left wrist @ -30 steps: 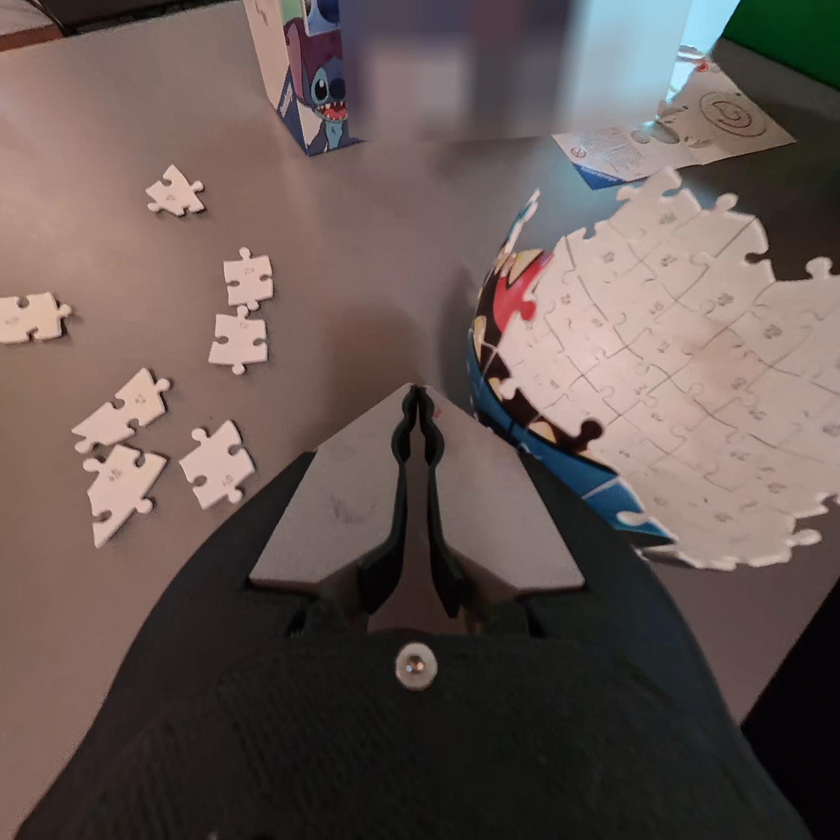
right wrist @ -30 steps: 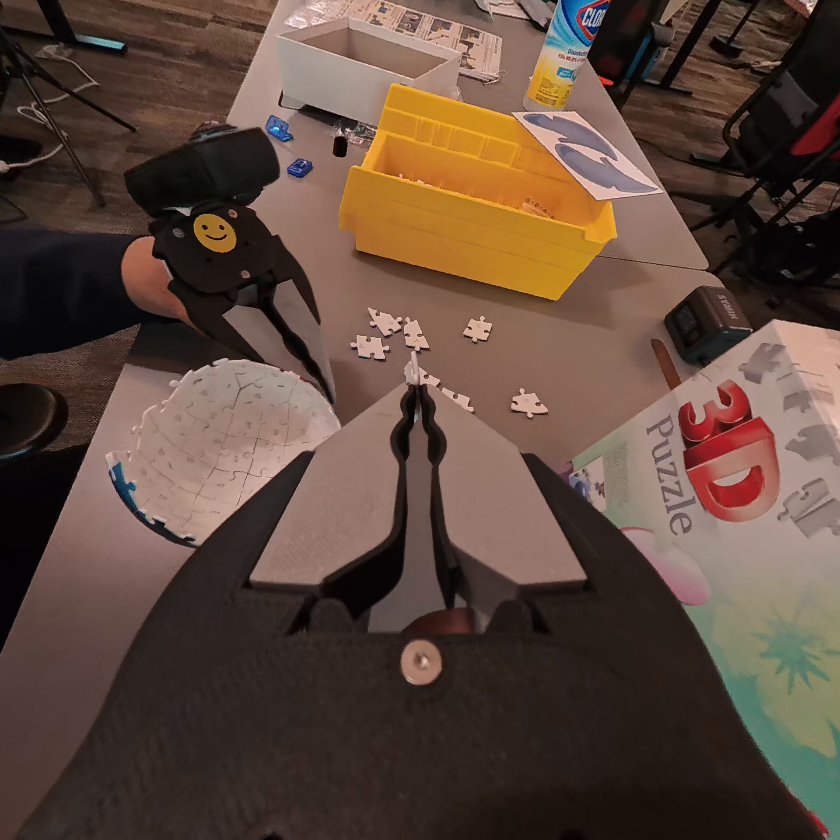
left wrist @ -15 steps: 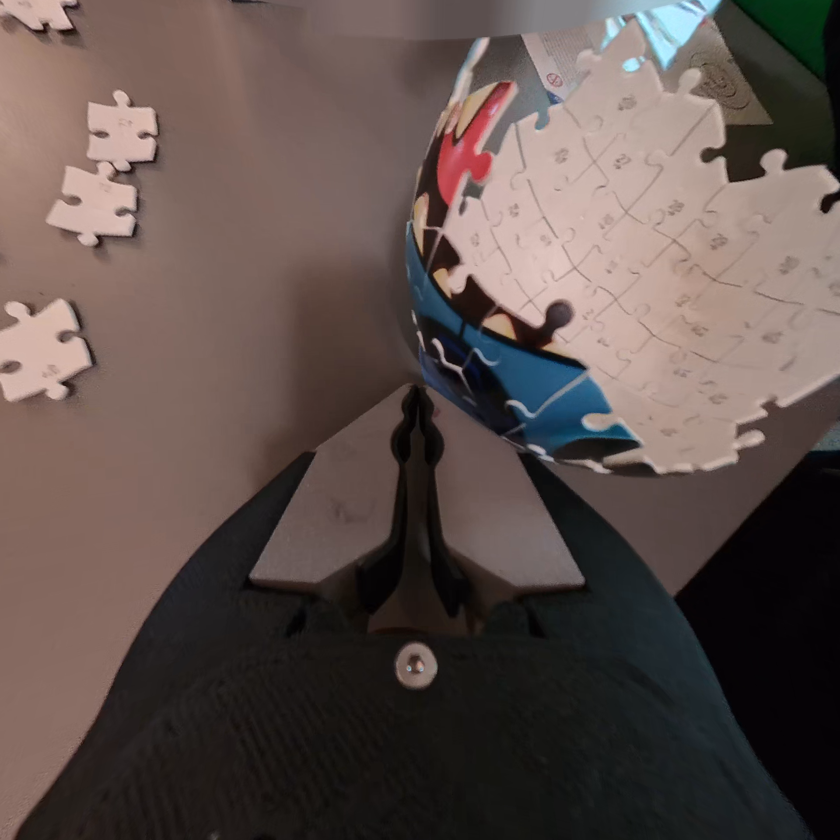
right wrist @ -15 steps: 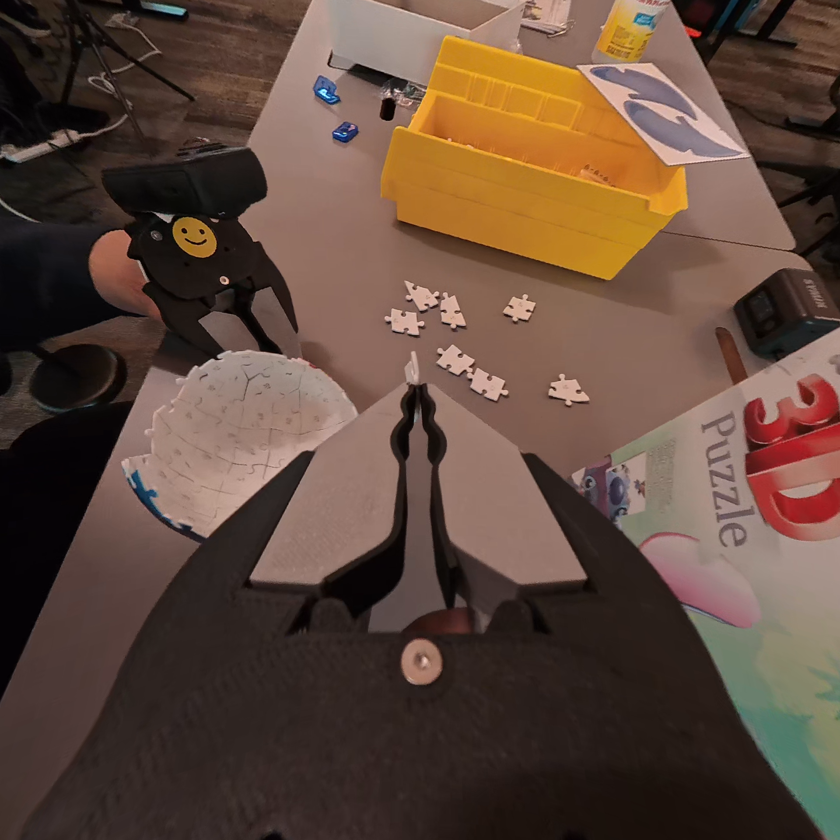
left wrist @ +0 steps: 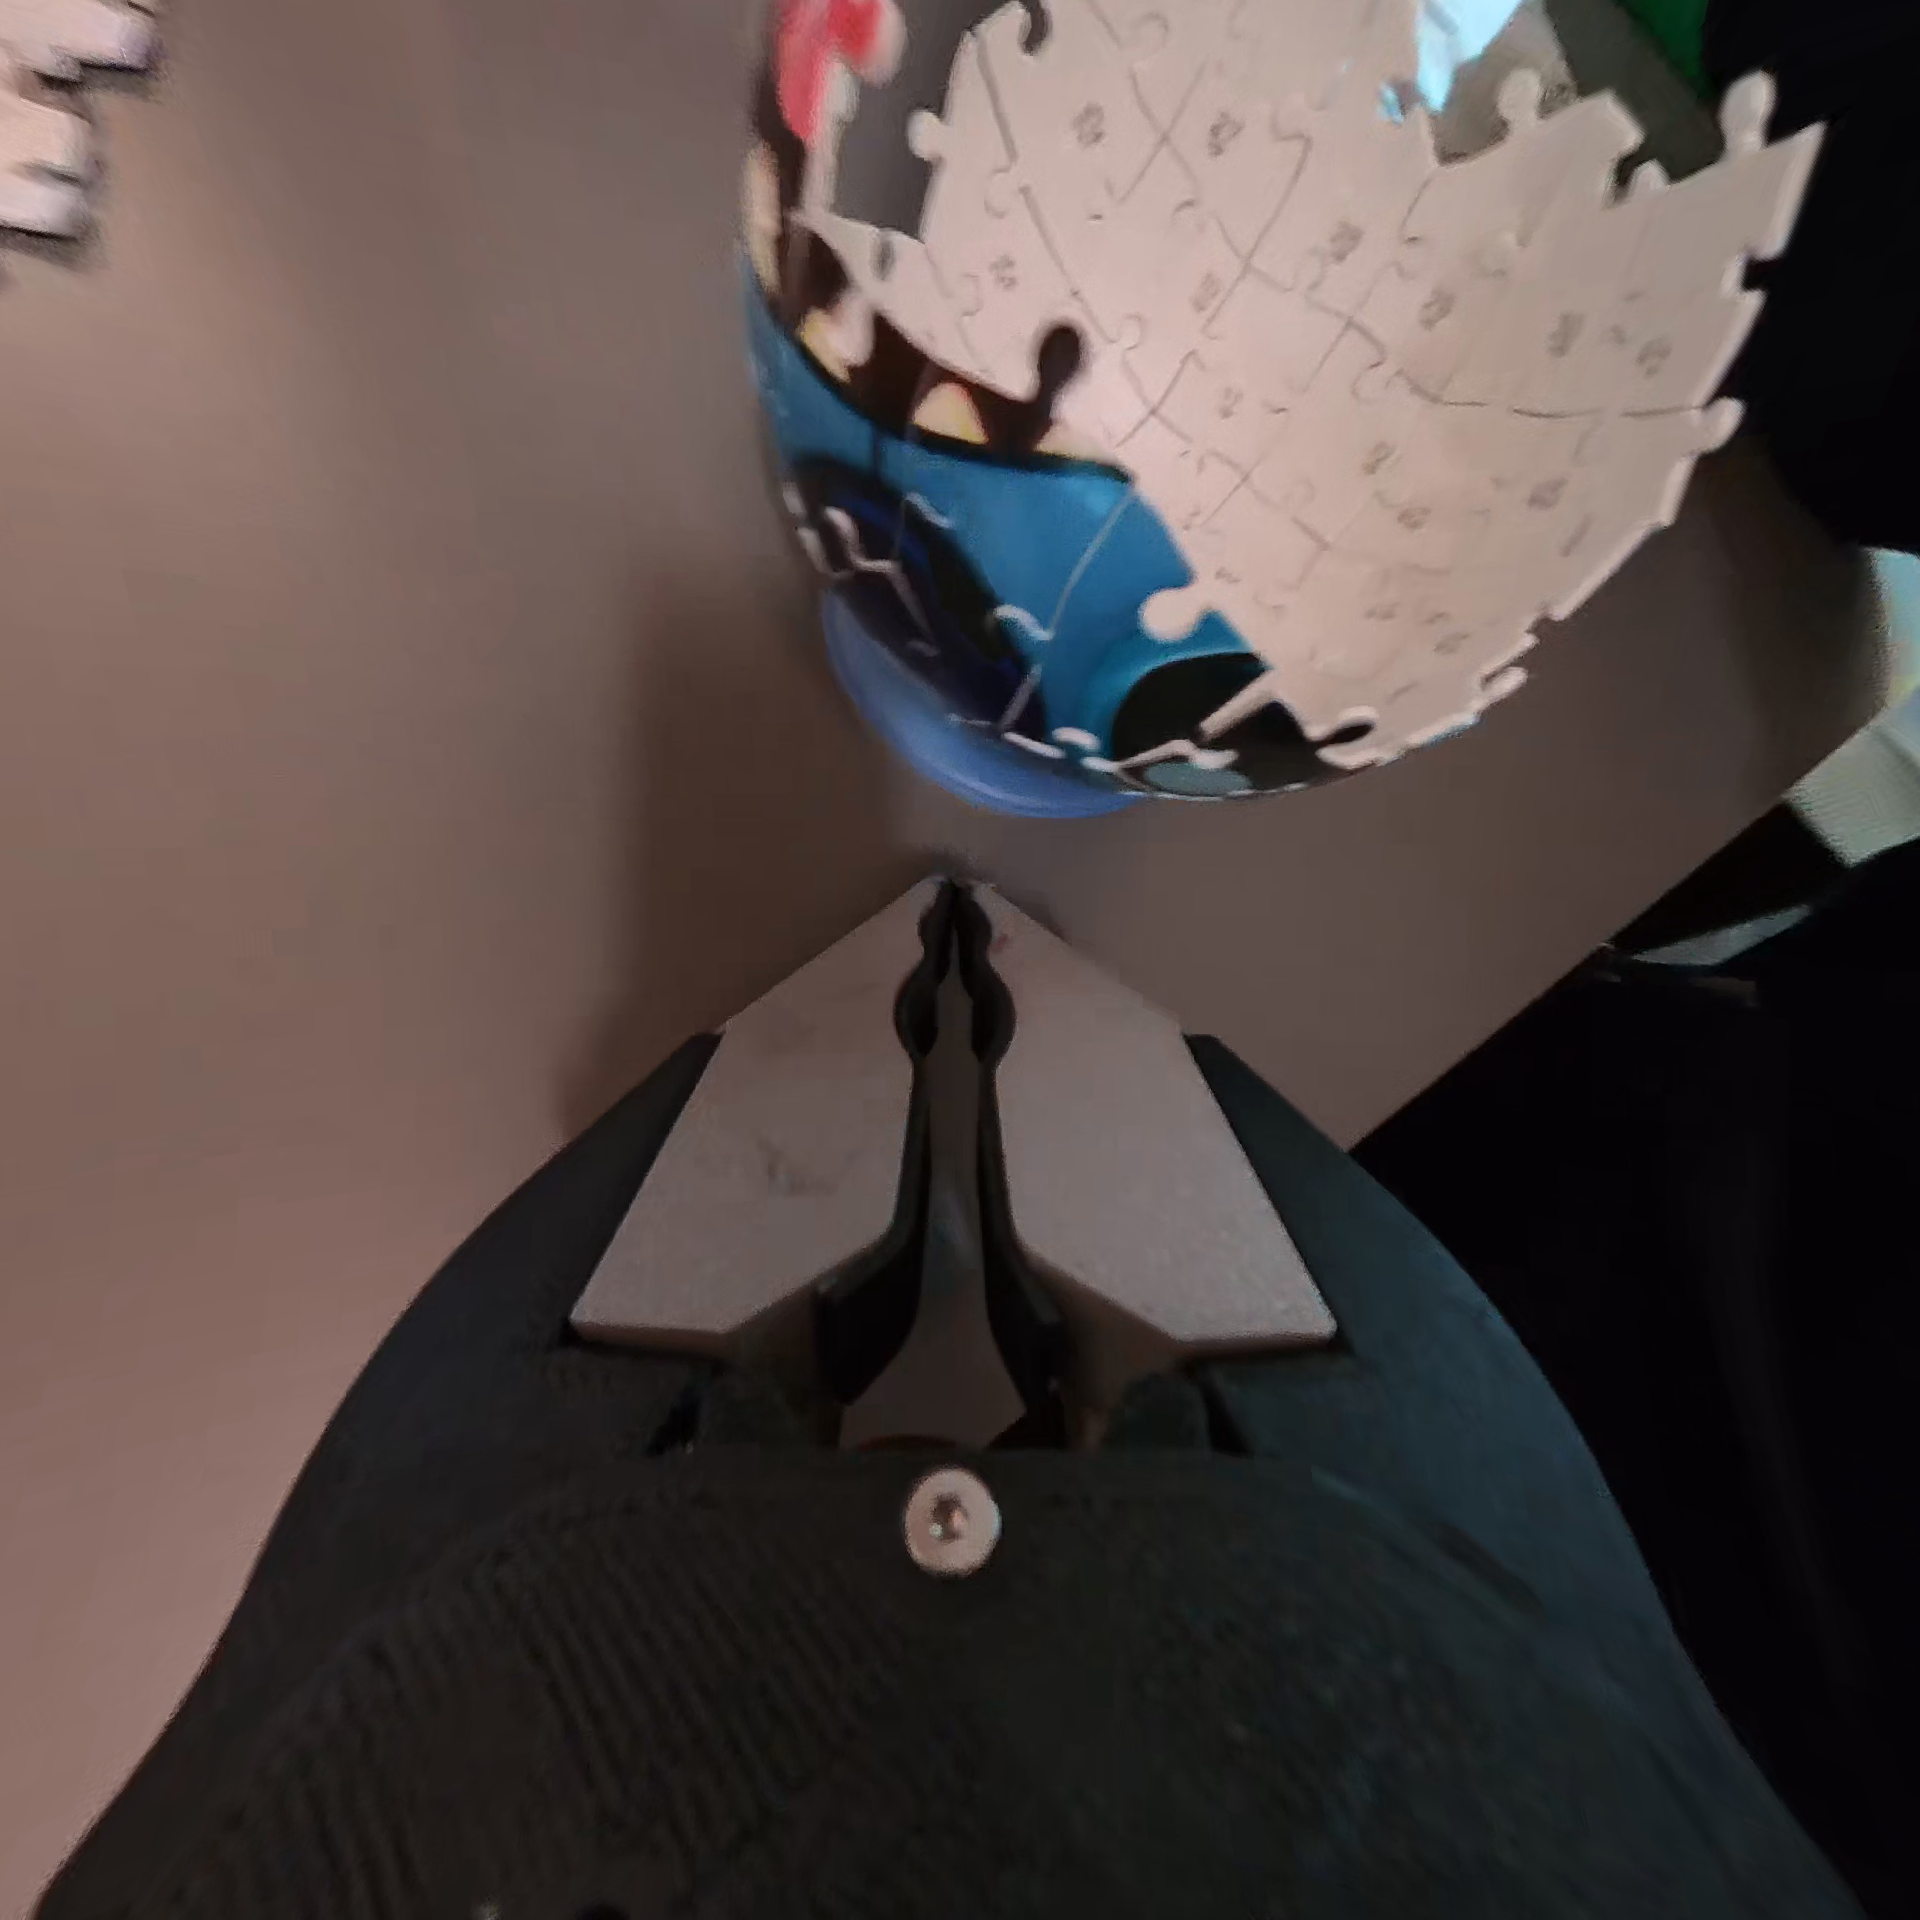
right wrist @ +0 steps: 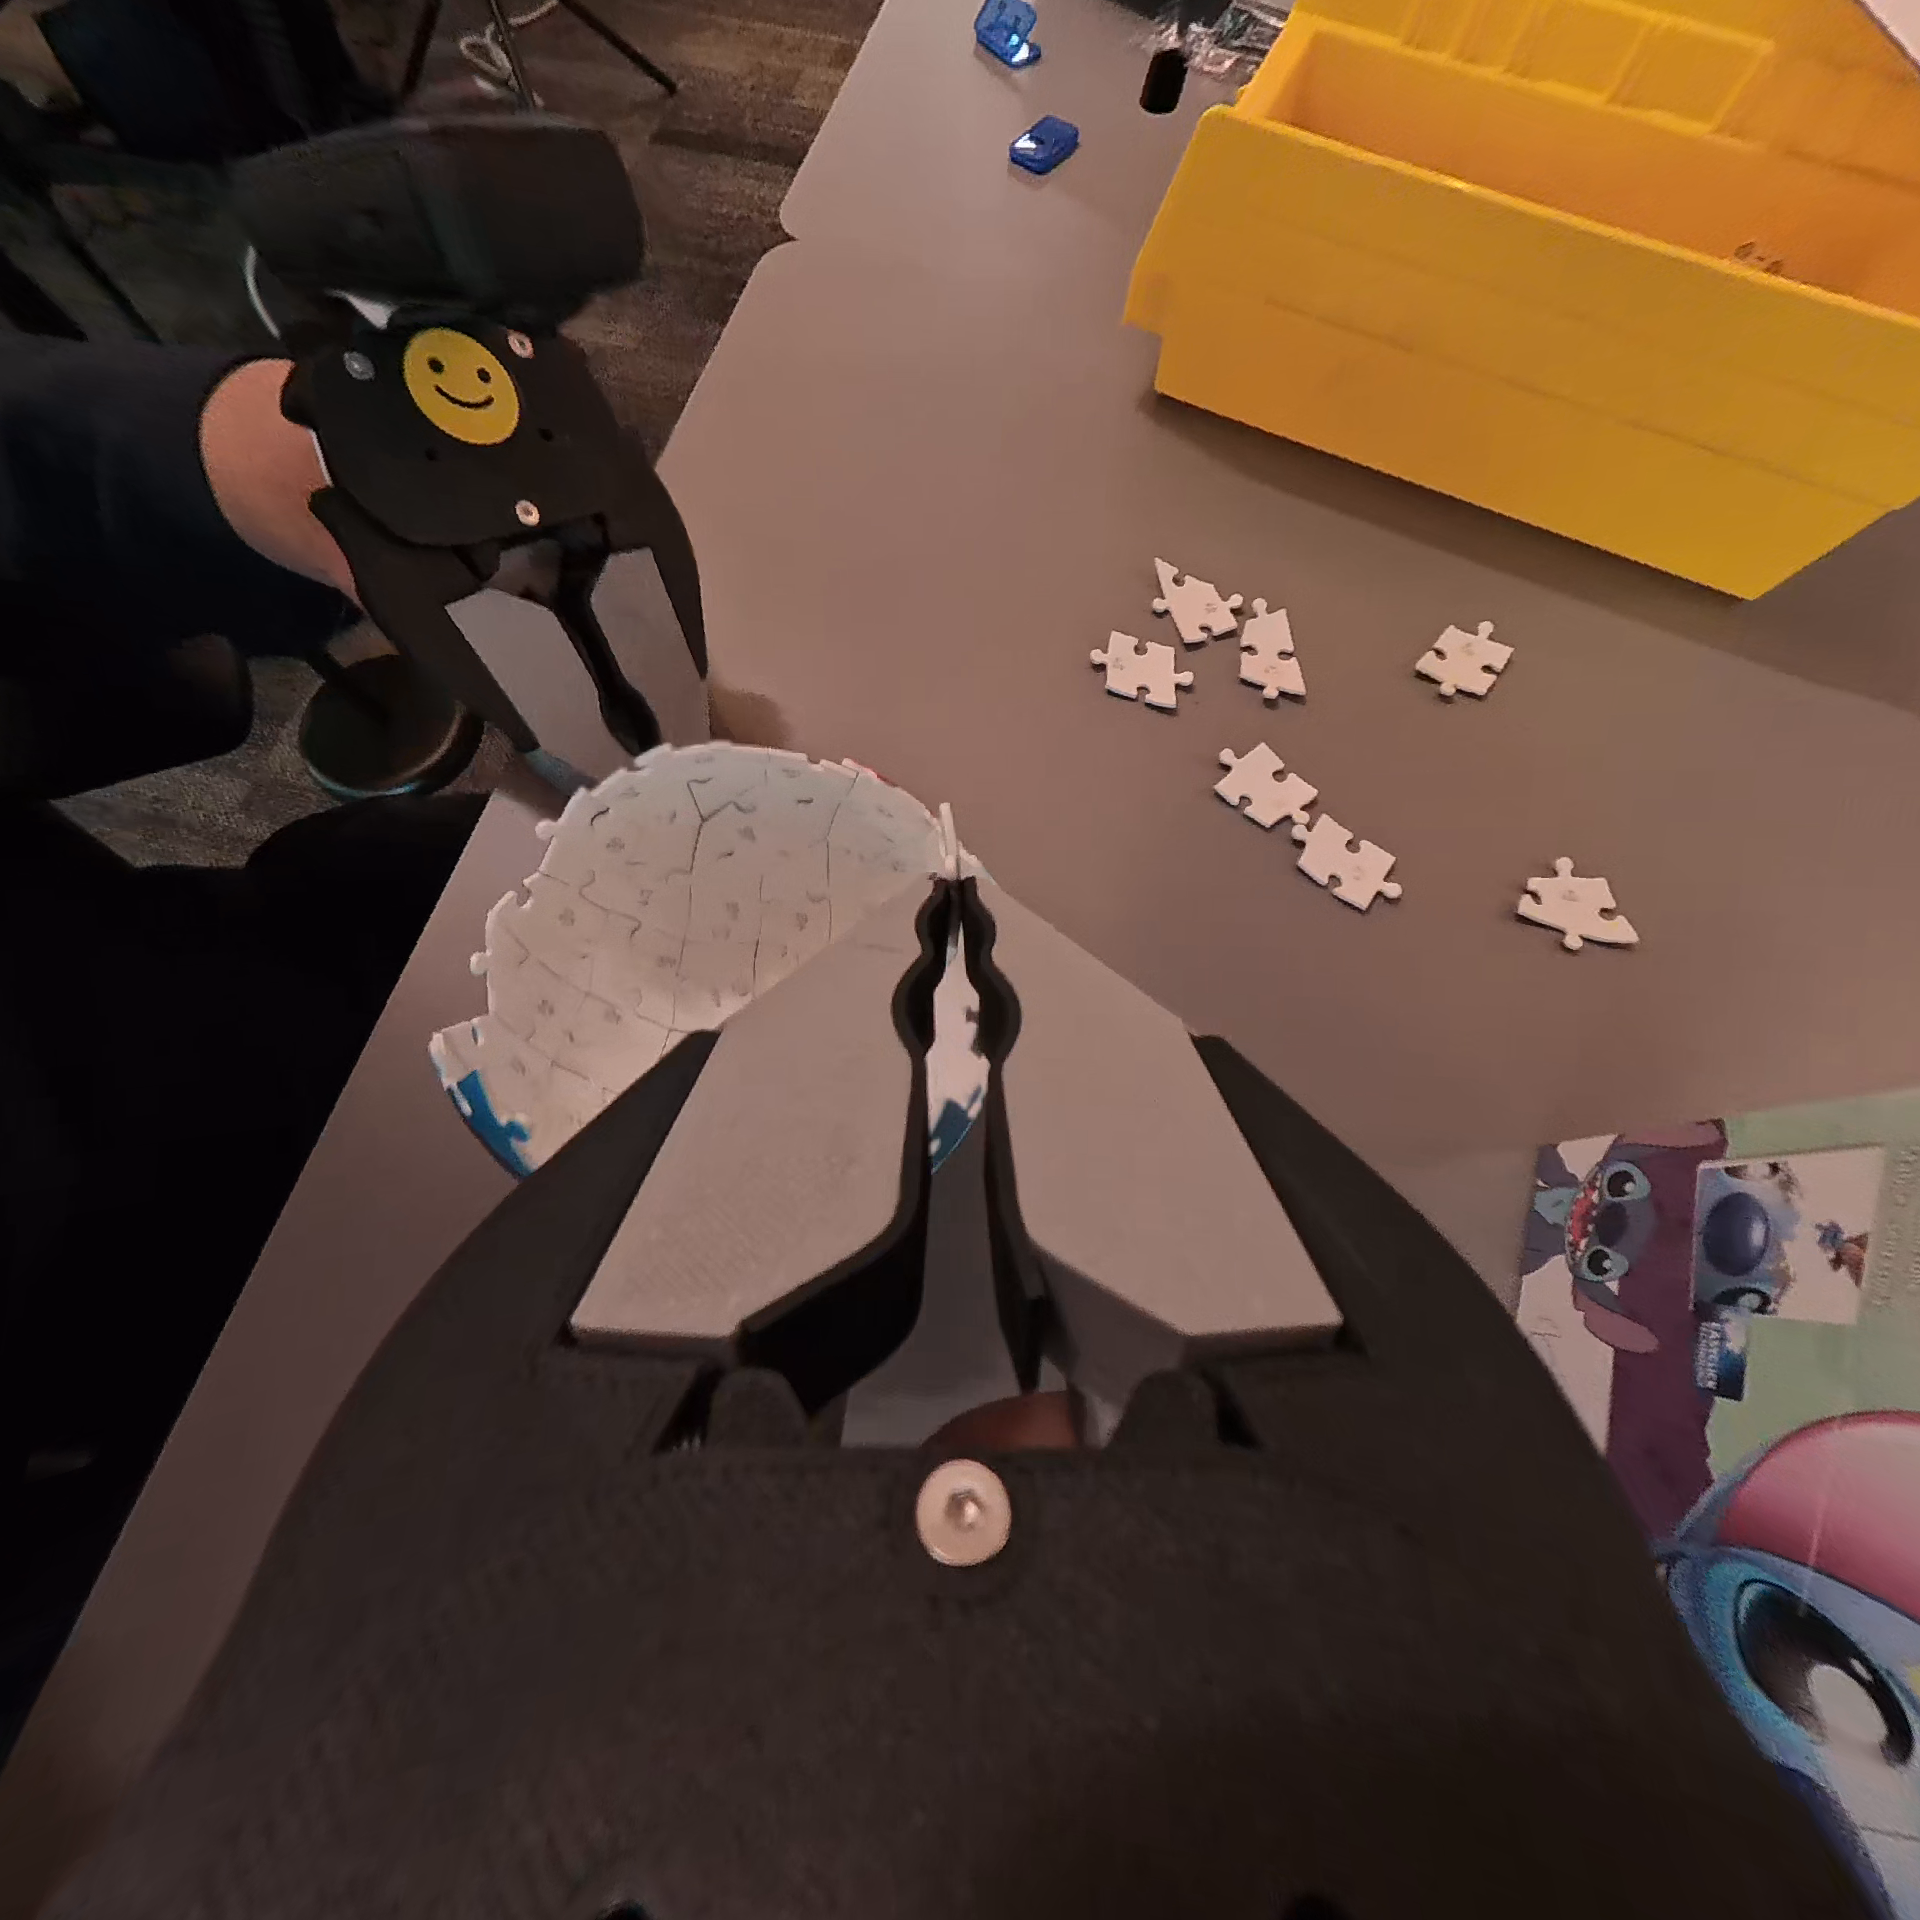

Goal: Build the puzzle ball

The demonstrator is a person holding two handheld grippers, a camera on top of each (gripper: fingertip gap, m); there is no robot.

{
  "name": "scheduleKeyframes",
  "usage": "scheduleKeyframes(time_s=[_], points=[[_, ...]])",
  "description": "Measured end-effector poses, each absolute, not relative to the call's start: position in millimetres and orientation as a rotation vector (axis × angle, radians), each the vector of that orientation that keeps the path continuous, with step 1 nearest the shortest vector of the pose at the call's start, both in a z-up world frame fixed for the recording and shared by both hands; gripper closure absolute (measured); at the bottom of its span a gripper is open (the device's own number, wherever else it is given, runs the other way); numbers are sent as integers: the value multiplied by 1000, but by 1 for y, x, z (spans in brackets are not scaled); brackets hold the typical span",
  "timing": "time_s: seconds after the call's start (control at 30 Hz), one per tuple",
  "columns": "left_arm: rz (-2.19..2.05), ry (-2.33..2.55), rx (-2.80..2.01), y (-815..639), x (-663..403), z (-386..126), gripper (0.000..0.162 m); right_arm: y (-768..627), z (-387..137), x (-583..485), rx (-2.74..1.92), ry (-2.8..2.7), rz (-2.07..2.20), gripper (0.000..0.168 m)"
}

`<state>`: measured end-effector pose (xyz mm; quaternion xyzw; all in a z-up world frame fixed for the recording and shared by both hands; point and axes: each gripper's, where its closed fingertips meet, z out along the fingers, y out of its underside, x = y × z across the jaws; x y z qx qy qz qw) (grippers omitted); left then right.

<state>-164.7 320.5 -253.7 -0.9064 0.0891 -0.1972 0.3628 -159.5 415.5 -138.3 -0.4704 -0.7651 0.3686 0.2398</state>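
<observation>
The half-built puzzle ball [right wrist: 675, 914] is an open bowl, white inside and blue outside, near the table's left edge. In the left wrist view the ball [left wrist: 1351, 364] fills the upper right, tilted with its opening facing me. My right gripper [right wrist: 954, 883] is shut on a thin white puzzle piece [right wrist: 947, 836] held edge-on at the bowl's right rim. My left gripper [left wrist: 951, 891] is shut and empty, just short of the ball's blue underside. It also shows in the right wrist view [right wrist: 634, 732] behind the ball's far rim.
Several loose white pieces [right wrist: 1262, 784] lie on the grey table [right wrist: 935, 416] right of the ball. A yellow bin [right wrist: 1507, 343] stands at the back right. The puzzle box [right wrist: 1766, 1351] lies at the near right. Two small blue clips [right wrist: 1042, 140] lie beyond. Blurred pieces [left wrist: 52, 156] lie at the far left. Tip to tip, the grippers are about 15 cm apart.
My right gripper has carried the piece left and down to the ball's rim. My left gripper has swung around to the ball's far side, staying shut. The ball has tilted.
</observation>
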Motion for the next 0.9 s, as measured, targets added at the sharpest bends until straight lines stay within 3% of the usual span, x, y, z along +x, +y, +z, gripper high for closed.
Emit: scheduleKeyframes(time_s=[0.33, 0.57, 0.9], points=[[-189, 341, -2075, 412, -251, -155, 162, 423, -134, -158, -1341, -1915, 938, 168], [-356, 645, -2015, 492, -214, -154, 157, 434, -123, -147, -1297, -1910, 842, 168], [-491, 584, -1757, 498, -209, -135, 162, 479, -130, -161, -1382, -1805, 846, 168]])
